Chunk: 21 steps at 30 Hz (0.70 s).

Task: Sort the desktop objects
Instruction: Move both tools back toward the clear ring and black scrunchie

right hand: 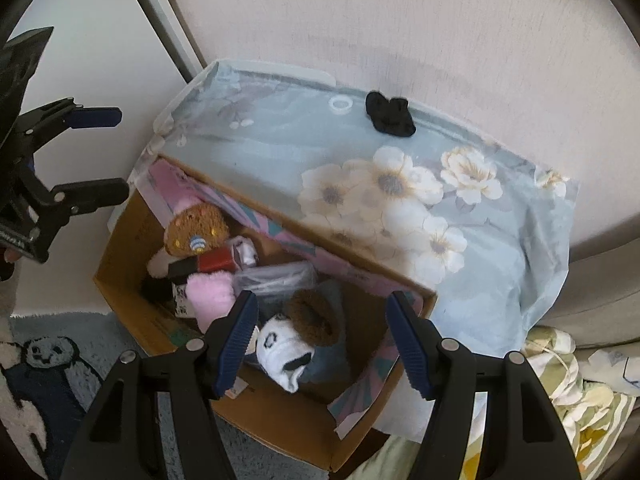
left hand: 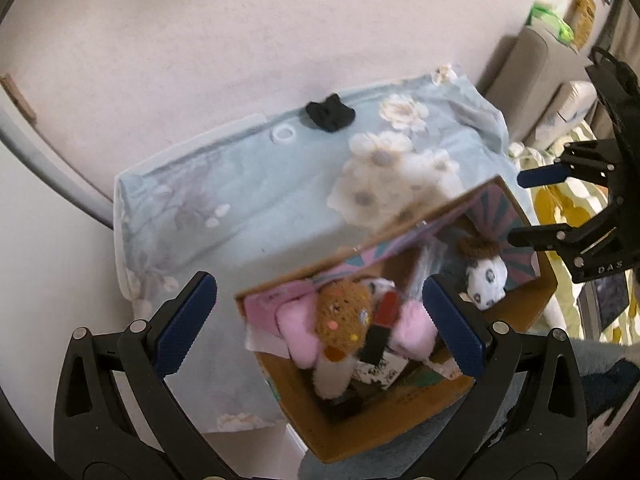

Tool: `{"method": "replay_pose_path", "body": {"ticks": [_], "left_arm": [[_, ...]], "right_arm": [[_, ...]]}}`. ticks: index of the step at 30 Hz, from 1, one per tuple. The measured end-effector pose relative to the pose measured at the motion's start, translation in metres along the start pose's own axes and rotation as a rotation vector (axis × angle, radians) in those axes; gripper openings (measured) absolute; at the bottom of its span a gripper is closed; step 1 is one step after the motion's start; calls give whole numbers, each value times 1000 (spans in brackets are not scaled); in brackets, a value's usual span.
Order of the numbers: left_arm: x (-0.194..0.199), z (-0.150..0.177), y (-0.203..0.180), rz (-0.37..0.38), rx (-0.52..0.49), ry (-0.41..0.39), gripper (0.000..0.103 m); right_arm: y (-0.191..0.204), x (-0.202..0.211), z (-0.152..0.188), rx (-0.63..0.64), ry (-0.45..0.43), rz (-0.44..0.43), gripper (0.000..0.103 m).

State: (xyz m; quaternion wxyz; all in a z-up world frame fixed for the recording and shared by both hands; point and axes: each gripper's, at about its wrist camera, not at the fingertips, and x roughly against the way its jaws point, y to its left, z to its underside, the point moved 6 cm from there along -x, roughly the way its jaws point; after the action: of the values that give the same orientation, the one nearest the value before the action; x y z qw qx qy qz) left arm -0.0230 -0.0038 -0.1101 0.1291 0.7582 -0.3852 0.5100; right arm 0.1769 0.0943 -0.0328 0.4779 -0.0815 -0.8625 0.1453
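Hovering over the cardboard box (left hand: 362, 428), my left gripper (left hand: 320, 326) gapes wide, empty. Right gripper (right hand: 324, 344), lower centre, likewise wide. Black cloth (right hand: 390, 118) lies upper centre.

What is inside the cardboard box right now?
The cardboard box holds a brown plush, a pink fluffy item, a red-and-black block, a clear plastic packet and a panda plush. Whatever lies beneath them is covered.
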Motion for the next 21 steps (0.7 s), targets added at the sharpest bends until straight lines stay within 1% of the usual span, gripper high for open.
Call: {"method": "replay_pose_path", "body": {"ticks": [4,9,12,15,18,21], "left_arm": [[4,-15,6,-9,2,-20,103],[0,-44,11,12,9,-27,103],[-2,-64,13,25,6,-36,103],[-7,-89,18,7,-14,-61,103],[-27,-112,24,-3,-26,-72,103],[-62,-132,28,13,-47,-65,103]], "right_arm": [[-4,5,-13,9,-21,16,62],[-8,9,-32,22,-36,-1,62],[-11,18,-51,45,-86,3,62],[-22,19,-71,63,-124,15,62],[-40,4,-96,70,-150,13,62],[-62,-30,-119,69,-145,5,62]]}}
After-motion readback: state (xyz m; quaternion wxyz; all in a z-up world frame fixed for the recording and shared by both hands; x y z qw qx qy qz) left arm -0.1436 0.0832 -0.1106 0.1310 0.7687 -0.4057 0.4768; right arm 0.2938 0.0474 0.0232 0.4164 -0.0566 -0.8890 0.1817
